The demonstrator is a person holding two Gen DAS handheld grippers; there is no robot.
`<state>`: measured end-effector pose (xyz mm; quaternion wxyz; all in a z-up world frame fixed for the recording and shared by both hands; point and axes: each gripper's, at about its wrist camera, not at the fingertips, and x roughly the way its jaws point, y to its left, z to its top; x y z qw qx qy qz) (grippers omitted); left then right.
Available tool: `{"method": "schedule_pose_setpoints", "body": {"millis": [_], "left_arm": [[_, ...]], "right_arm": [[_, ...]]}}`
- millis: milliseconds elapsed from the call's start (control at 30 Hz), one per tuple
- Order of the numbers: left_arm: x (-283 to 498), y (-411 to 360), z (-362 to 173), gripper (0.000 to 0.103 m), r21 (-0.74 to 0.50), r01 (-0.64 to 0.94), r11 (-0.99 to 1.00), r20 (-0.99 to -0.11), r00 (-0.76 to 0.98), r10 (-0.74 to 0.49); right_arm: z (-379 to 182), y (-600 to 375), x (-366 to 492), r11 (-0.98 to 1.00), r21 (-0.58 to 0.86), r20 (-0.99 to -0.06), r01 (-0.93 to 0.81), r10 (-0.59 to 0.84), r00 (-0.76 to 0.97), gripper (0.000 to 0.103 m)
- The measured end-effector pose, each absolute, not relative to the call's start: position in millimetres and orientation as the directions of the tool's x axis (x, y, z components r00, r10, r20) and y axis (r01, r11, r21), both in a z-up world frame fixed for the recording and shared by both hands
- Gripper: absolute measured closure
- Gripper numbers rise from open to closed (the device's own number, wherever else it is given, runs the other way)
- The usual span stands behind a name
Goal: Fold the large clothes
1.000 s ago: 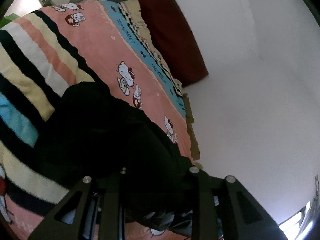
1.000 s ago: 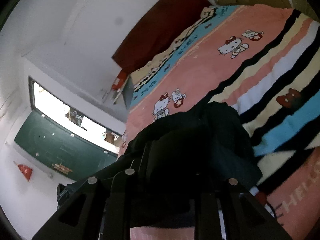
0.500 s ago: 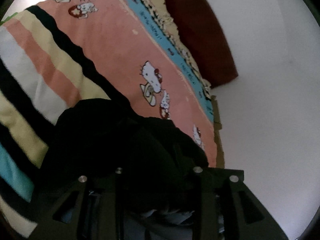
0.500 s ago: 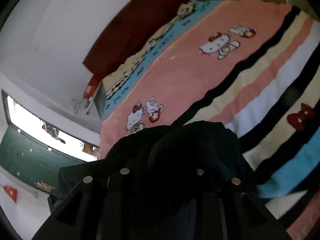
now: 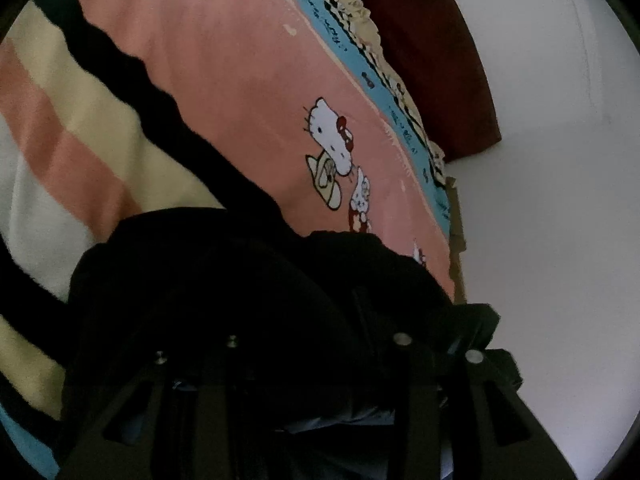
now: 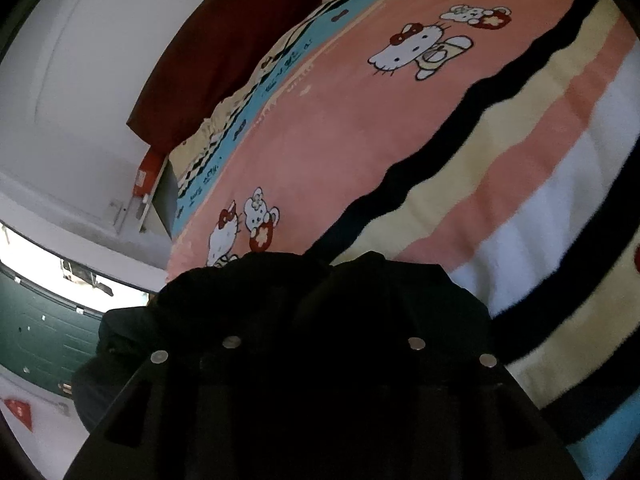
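Note:
A black garment (image 5: 200,280) lies bunched on the striped cartoon-cat blanket (image 5: 240,80) of a bed. In the left wrist view it covers the tips of my left gripper (image 5: 316,320), whose jaws are opening with the cloth still between them. In the right wrist view the same black garment (image 6: 360,292) is heaped over my right gripper (image 6: 320,320). Its jaws are also opening, with cloth between them, low over the blanket (image 6: 400,140). The fingertips of both grippers are hidden under the fabric.
A dark red headboard cushion (image 5: 432,60) stands at the far end of the bed against a white wall (image 5: 560,200). The right wrist view shows a red box (image 6: 146,176) beside the bed, a bright window (image 6: 40,256) and a green board (image 6: 32,332).
Both grippers have sunk toward the blanket and moved forward with the black garment. The fingers of each stand wider apart than before, and the cloth now rests on the bed.

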<state>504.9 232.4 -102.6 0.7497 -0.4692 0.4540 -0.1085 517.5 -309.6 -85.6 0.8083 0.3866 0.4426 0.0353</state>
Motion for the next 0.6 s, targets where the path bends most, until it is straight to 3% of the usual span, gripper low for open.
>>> {"method": "schedule_pose_setpoints", "body": {"millis": [167,233,333,600], "left_arm": [[493,245,-87,0.046,-0.889,-0.199,0.413,-0.437,0.638,-0.633],[486,255,-73,0.045,-0.91,-0.182,0.373,-0.392,0.671,-0.629],[480,266,-49,0.044,-0.903,-0.178,0.391,-0.398,0.69,-0.605],[443,288,33,0.044,-0.803,-0.142,0.579,-0.472,0.746,-0.471]], "right_arm": [[-76,-309,517,0.713,0.657,-0.674,0.247,0.407,0.617,0.051],[-67,-311,513,0.722,0.656,-0.663,0.222,0.41,0.627,0.04],[-54,-318,508,0.719,0.664,-0.645,0.208,0.408,0.647,0.034],[6,-330,484,0.742,0.657,-0.591,0.136,0.395,0.703,0.033]]}}
